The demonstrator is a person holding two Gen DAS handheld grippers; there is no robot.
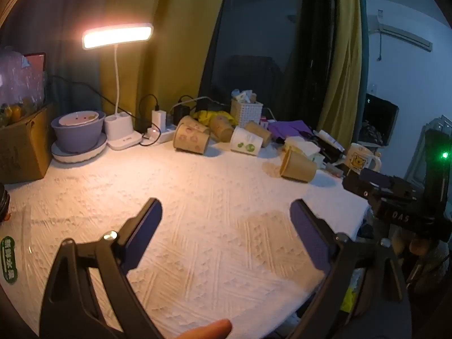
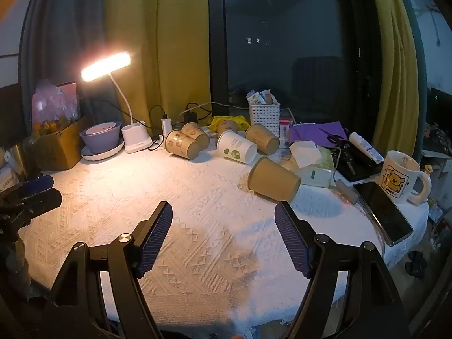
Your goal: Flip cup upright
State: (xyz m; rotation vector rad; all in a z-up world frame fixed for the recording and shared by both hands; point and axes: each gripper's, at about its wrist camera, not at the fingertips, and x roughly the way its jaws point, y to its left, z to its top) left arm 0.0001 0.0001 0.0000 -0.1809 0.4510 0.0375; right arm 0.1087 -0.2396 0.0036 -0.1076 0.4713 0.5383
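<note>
A plain brown paper cup (image 2: 273, 180) lies on its side on the white tablecloth (image 2: 180, 214), nearest to me; it also shows in the left wrist view (image 1: 298, 165). Behind it lie several more tipped cups: brown printed ones (image 2: 181, 144) and a white one with green print (image 2: 236, 150). My right gripper (image 2: 223, 233) is open and empty, a little short of the plain cup and to its left. My left gripper (image 1: 226, 233) is open and empty over the bare cloth, well short of the cups. The right gripper's body shows at the right edge of the left wrist view (image 1: 395, 197).
A lit desk lamp (image 2: 135, 141), a purple bowl on a plate (image 2: 100, 139) and a cardboard box (image 2: 58, 147) stand at the back left. A white basket (image 2: 264, 114), tissues (image 2: 310, 158), a phone (image 2: 382, 212) and a bear mug (image 2: 401, 176) crowd the right side.
</note>
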